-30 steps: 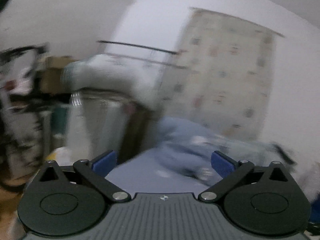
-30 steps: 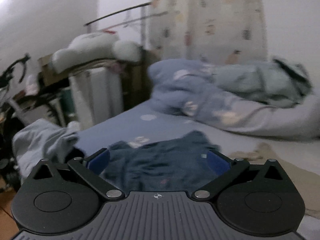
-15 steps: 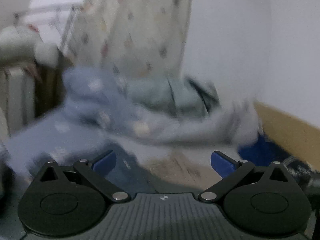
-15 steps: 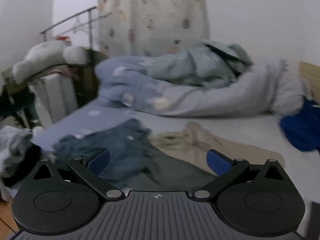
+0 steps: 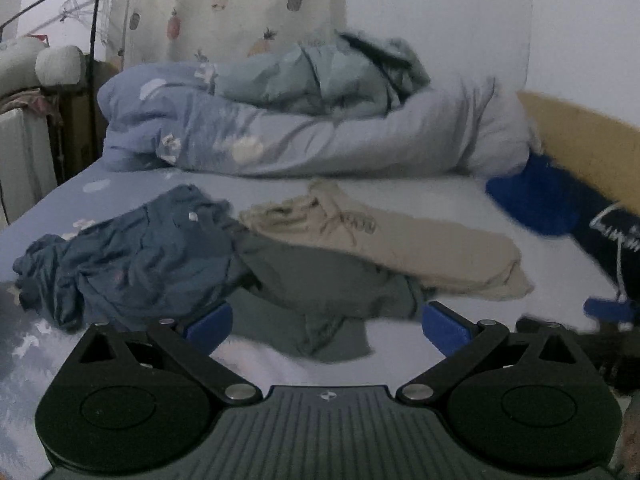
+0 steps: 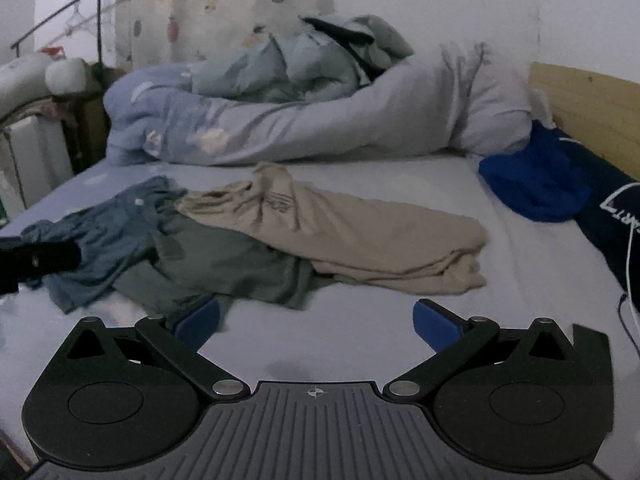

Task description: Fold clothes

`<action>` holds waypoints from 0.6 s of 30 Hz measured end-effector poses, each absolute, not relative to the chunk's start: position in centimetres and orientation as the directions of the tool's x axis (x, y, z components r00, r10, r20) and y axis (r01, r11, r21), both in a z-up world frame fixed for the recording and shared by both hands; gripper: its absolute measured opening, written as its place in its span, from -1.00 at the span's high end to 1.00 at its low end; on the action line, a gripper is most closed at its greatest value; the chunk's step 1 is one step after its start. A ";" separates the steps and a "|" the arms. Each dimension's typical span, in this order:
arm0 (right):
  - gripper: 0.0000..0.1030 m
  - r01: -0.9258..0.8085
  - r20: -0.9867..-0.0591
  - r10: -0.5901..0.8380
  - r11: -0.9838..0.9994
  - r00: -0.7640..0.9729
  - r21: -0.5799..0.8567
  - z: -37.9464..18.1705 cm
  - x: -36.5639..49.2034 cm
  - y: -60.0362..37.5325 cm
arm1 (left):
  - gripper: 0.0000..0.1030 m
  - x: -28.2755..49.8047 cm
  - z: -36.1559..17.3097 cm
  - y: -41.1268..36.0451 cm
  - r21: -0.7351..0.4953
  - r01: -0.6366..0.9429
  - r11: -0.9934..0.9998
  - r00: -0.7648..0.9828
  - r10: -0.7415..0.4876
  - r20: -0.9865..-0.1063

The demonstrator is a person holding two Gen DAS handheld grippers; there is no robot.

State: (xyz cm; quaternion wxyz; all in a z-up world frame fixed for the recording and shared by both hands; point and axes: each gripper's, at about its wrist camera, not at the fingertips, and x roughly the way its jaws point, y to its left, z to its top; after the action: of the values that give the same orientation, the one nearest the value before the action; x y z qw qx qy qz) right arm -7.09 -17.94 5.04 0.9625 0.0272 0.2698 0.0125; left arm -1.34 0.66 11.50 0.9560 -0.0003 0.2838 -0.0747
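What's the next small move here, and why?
Probably lower the right gripper toward the beige garment and grip its near edge. Both grippers are open and hold nothing, no garment is folded yet, and the beige one lies on top of the grey-green garment, so it lifts free first.

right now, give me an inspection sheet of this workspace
surface: bed sheet, pale, bare in front of the grippers
job's things: blue garment, grey-green garment, beige garment, all crumpled and overlapping
clutter: duvet; bright blue cloth; dark printed item
grippers: left gripper open, empty; right gripper open, empty
cables: white cable at the right edge
surroundings: patterned curtain, wooden headboard
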 end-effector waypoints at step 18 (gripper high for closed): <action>-1.00 0.087 -0.531 -0.019 0.991 0.847 0.102 -4.9 -4.0 -21.4 | -1.00 0.3 3.0 -2.5 0.041 0.179 0.983 0.837 -0.130 -0.532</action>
State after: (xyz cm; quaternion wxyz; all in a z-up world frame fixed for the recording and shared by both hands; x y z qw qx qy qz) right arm -4.02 -21.45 -4.93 0.9590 0.0610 0.2752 -0.0276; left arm 0.29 -2.50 3.02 0.9573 0.0445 0.2740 -0.0806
